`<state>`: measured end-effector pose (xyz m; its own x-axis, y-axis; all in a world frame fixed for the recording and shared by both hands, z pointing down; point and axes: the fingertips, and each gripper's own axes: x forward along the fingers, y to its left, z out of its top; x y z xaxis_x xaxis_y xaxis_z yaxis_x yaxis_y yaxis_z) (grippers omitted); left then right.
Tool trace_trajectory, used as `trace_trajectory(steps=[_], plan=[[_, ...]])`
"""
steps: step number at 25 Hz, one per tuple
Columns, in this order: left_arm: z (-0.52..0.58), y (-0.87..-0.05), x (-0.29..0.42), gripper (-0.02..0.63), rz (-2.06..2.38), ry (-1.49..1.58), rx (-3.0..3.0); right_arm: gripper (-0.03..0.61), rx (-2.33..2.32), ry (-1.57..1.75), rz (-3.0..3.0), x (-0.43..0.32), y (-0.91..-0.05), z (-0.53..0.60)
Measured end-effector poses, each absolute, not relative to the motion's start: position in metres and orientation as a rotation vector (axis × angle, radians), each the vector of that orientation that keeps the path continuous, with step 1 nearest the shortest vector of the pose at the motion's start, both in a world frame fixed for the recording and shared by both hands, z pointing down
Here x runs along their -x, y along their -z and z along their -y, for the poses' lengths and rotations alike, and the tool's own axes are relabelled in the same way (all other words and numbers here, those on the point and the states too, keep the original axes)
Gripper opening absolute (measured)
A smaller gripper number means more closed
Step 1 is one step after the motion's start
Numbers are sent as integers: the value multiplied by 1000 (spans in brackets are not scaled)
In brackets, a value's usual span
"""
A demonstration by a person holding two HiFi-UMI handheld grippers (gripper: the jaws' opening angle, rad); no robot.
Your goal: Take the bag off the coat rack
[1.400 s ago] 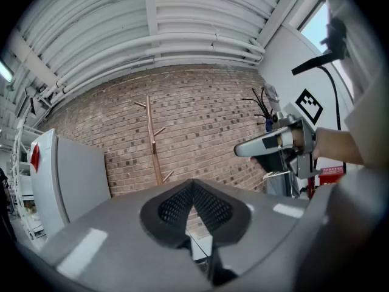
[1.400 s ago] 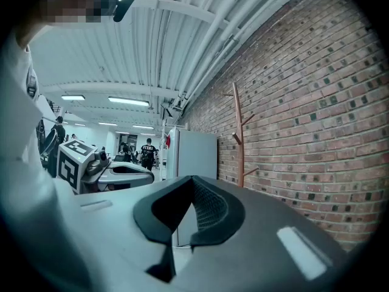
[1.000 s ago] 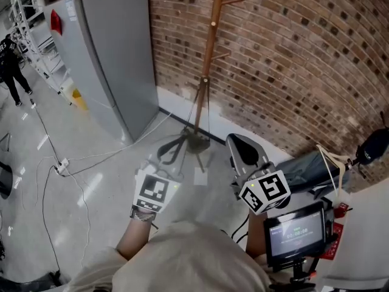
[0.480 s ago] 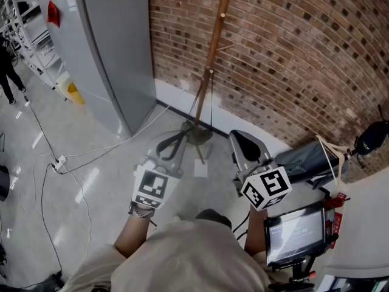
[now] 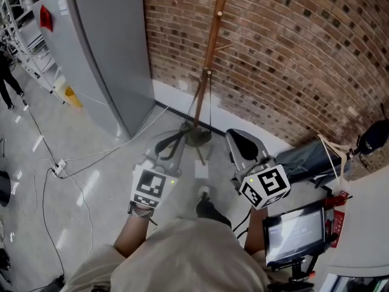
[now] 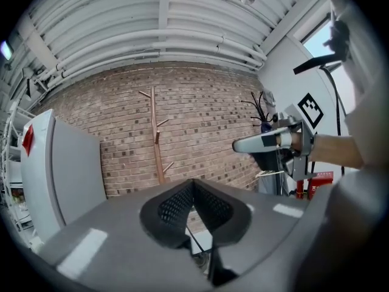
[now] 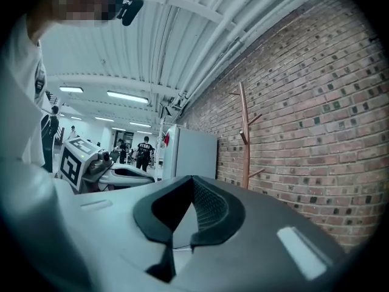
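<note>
Head view had closed on the coat rack, its pegs bare. Left gripper and right gripper fingers were pressed together, empty, merely approaching.

Far wall: red-brown brick, pale mortar lines.
Coat rack: brown wood.
Left cabinet: grey, with red tag.
Floor: pale grey, glossy.
Left gripper, right gripper: grey shells, black dimpled pads, black-white square markers.

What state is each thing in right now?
Left gripper: shut, empty.
Right gripper: shut, empty.
Coat rack: upright, no bag on its pegs.
Fridge: door shut.
Screen: lit.
</note>
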<state>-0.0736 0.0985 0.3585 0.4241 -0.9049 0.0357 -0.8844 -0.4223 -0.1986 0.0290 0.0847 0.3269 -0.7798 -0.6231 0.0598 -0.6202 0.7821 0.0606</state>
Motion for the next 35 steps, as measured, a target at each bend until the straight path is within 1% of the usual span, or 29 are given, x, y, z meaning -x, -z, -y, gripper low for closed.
trace_trajectory(steps=[9, 18, 24, 35], plan=[[-36, -353, 63, 0, -1589, 196, 2513, 2, -998, 86, 2908, -39, -322, -27], [23, -350, 50, 0, -1637, 226, 2485, 2, -937, -50, 2961, -49, -320, 44], [61, -353, 46, 0, -1706, 245, 2461, 2, -860, 11, 2947, -52, -323, 81], [113, -366, 37, 0, -1823, 297, 2405, 3, -754, -5, 2968, -62, -337, 144]])
